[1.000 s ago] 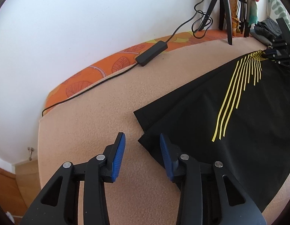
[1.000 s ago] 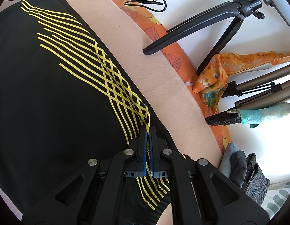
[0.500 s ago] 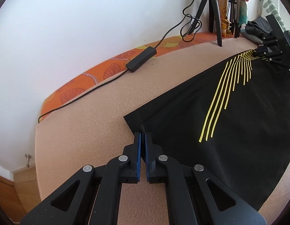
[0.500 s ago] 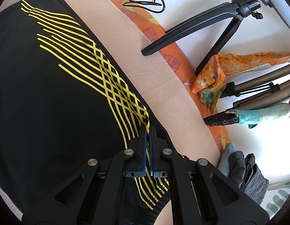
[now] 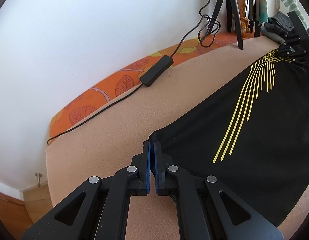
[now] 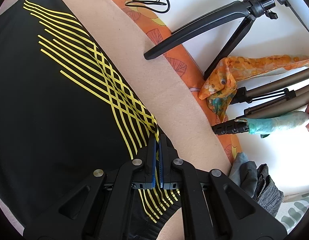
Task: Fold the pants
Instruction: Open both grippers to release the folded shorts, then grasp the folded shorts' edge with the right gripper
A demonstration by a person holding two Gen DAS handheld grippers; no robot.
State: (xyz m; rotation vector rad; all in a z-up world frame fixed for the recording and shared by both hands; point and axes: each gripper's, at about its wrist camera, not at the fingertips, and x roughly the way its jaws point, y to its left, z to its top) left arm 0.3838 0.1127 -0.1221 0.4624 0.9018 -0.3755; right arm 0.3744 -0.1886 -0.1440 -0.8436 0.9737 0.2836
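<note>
pants (image 5: 244, 140) | left view: hem corner pinched | right view: striped edge clamped

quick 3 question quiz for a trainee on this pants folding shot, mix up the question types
1. True or false: the left gripper is shut on a corner of the black pants.
2. Multiple choice: the right gripper pinches the pants at A) a plain black patch, B) the yellow crossed stripes, C) a pocket zip.
3. Short answer: what black box on a cable lies along the far edge of the beige pad?

Key
1. True: the corner runs in between the closed blue pads.
2. B.
3. A power adapter, resting partly on the orange leaf-print cloth.
</note>
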